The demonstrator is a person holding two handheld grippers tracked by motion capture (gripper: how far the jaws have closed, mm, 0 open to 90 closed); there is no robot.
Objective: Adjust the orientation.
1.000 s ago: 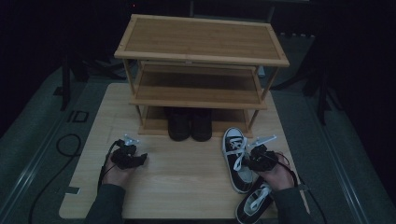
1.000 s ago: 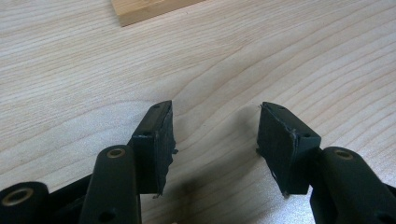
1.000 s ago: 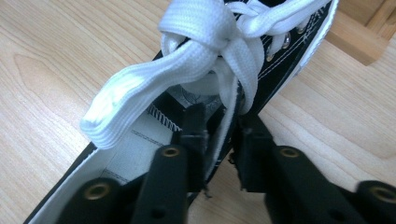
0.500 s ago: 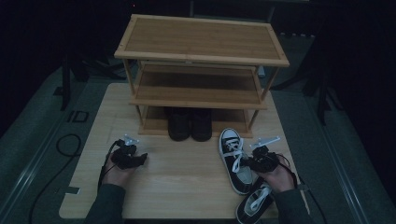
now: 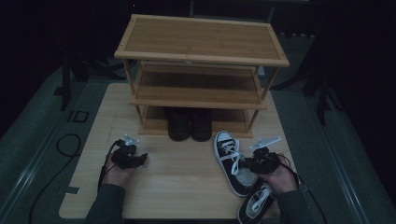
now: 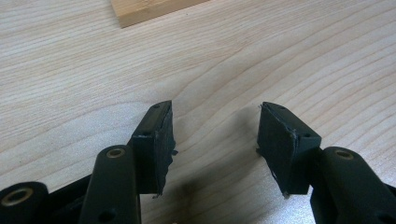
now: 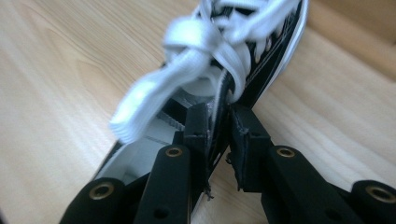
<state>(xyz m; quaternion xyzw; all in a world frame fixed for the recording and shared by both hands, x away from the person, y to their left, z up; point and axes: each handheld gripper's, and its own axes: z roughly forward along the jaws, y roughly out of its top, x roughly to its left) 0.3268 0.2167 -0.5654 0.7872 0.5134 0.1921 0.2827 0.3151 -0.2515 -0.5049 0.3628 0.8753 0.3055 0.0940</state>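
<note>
A black-and-white sneaker (image 5: 231, 163) lies on the wooden table (image 5: 187, 186), toe towards the shoe rack (image 5: 201, 42). My right gripper (image 5: 252, 164) is at its heel end. In the right gripper view its jaws (image 7: 219, 114) straddle the sneaker's (image 7: 261, 51) side wall, one inside the shoe and one outside. They have just been opening, and a thin gap shows at the outer pad. A second sneaker (image 5: 254, 203) lies by the right hand. My left gripper (image 5: 140, 158) (image 6: 215, 121) rests open on bare wood with nothing between its jaws.
A pair of black boots (image 5: 189, 123) stands on the rack's bottom level, just left of the sneaker's toe. The rack's middle and top shelves are bare. Cables (image 5: 65, 144) trail off the table's left side. Dark floor surrounds the table.
The sneaker's toe has swung slightly left with the right gripper at its heel. The left hand and gripper have stayed put.
</note>
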